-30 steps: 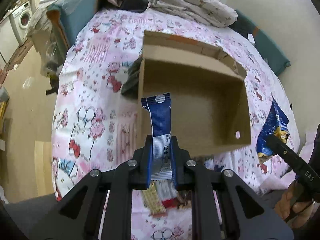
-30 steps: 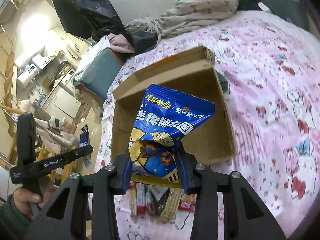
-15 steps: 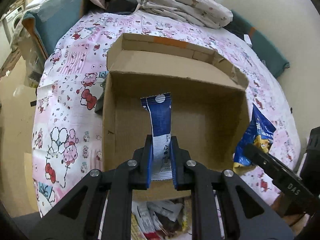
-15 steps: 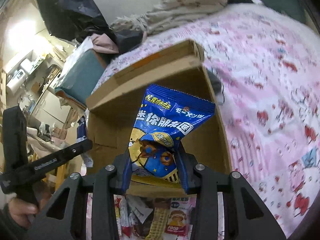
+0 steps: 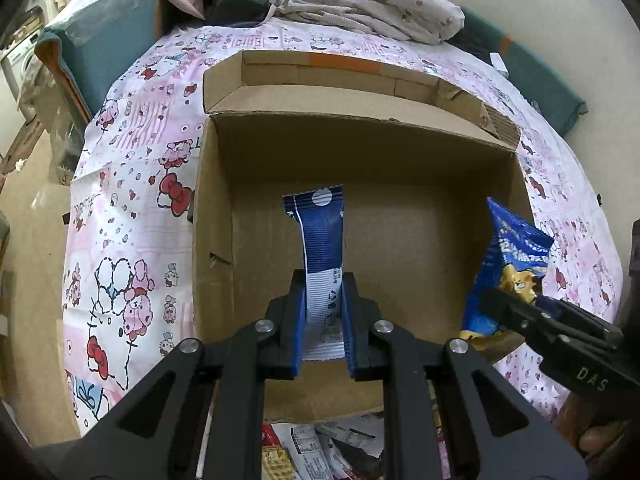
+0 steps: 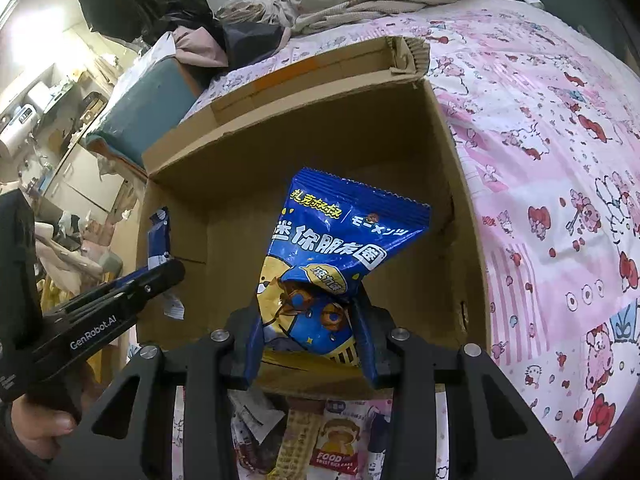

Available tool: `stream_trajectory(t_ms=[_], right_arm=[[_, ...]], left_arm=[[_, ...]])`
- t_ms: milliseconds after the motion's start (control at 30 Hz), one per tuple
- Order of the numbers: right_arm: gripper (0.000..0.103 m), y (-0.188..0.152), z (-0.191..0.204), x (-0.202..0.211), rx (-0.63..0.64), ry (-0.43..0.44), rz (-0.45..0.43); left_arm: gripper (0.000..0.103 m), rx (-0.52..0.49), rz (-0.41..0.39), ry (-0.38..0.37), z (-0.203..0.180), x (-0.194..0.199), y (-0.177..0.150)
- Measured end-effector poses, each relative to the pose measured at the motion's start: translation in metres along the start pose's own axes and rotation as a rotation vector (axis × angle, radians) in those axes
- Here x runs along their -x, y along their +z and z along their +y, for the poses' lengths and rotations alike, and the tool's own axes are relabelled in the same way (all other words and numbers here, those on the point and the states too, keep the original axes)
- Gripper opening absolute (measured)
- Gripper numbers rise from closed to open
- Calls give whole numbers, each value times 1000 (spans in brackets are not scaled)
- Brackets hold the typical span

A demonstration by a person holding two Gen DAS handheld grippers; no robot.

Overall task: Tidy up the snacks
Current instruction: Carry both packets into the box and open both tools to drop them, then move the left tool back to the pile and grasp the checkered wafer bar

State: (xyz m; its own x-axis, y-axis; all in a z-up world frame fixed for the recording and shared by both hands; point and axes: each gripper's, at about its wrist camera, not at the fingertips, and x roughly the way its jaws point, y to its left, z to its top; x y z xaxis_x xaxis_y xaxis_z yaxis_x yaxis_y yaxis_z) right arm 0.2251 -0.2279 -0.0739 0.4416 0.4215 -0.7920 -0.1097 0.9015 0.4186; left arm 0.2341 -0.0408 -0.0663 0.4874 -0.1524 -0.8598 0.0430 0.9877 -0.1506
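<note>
Cardboard fills most of both wrist views now: the open box [image 5: 360, 240] is seen from above, its brown floor spread directly ahead of and below both pairs of tongs, whereas a second ago only its near wall and part of its inside were faced from lower down and further off. Both tools have thus been carried forward over the near rim, and the box appears empty inside.

A narrow blue-and-white sachet [image 5: 322, 248] is clamped upright in the left tongs [image 5: 323, 320], which are drawn in narrow on its lower end; its free top stands out over the box floor. A blue snack bag [image 6: 332, 264] with yellow print is pinched by its crumpled lower corner in the right tongs [image 6: 310, 340], closed only as far as the bag allows, and it too hangs above the box interior. Each tool is seen at the edge of the other's view, side by side.

Behind and beneath the tongs, on the pink cartoon-print bedspread [image 5: 120, 200] just short of the near wall, a heap of loose packets [image 6: 332, 444] is left unsorted.

Judged from this, the carry is nearly over: both items are placed for release into the box, after which a return to the heap would be needed.
</note>
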Motion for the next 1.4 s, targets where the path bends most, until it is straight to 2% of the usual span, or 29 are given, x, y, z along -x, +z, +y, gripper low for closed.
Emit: stream_trajectory(t_ms=[300,400,533,567,600,633,700,733,800,900,1167,1233,1400], right_arm=[[43,-3,1,-2,-1,-4,9],[43,-2,-4,0,-31,3,-5],[44,-3,-5,5,-30,18,-26],[51,-3,-5,6,-29,21,-29],[63,-3,-5,7,-29,27,-32],[69,-3,-5,9,-34,30,-39],[83,-2,-2,14,-30,32,-64],[85,-2,0,16,-19,23,-76],[88,-2,2,20,-4,-2,-93],[88,-1,2,22,-3,-20,-96],[88,-9,7,43,9,-27,-123],[88,-12,9,51,14,-28,-130],[88,-21,8,63,7,-38,-128]], left_arm=[[14,-13,-9,-6,-4,1,-1],[18,-3,-2,-28,-3,1,-1],[40,-4,-26,-13,-6,7,-1],[43,-6,-34,-8,-6,8,0],[50,-8,-40,-7,-6,10,0],[61,-11,-45,-6,-6,12,1],[75,-10,-70,7,-4,18,1],[82,-8,-80,9,-4,21,1],[87,-3,-102,13,-1,26,1],[87,6,-112,0,3,32,0],[87,8,-126,25,11,51,-7],[87,-4,-126,50,9,57,-10],[87,-20,-141,67,12,69,-25]])
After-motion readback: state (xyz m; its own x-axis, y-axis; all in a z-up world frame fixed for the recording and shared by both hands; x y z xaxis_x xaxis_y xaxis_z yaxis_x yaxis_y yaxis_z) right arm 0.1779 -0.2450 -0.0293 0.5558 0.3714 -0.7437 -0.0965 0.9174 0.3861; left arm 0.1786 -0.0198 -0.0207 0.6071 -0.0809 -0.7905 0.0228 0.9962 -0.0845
